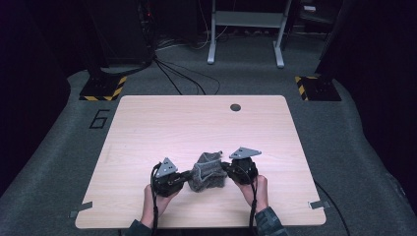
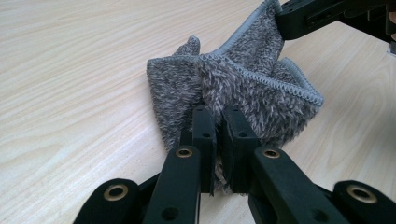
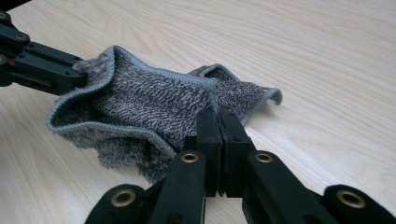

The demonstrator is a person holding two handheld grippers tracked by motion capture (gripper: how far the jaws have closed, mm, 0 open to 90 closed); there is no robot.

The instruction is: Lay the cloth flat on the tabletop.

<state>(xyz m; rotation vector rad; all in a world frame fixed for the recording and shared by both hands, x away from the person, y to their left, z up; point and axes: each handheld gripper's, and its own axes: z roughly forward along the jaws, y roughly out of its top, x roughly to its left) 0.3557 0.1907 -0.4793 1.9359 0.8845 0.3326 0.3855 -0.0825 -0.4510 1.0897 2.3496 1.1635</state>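
We work at the pale wooden table (image 1: pixel 147 123), where the grey fleecy cloth (image 1: pixel 209 172) sits bunched near the front edge, between our two hands. Our left gripper (image 2: pixel 218 122) is clenched on one hemmed edge of the cloth, and our right gripper (image 3: pixel 218 122) pinches the opposite edge just as tightly. Both bites look shallow, close to the hem, so a hard pull apart could tear the pile free from one gripper, and an uneven lift may leave the cloth twisted and still crumpled
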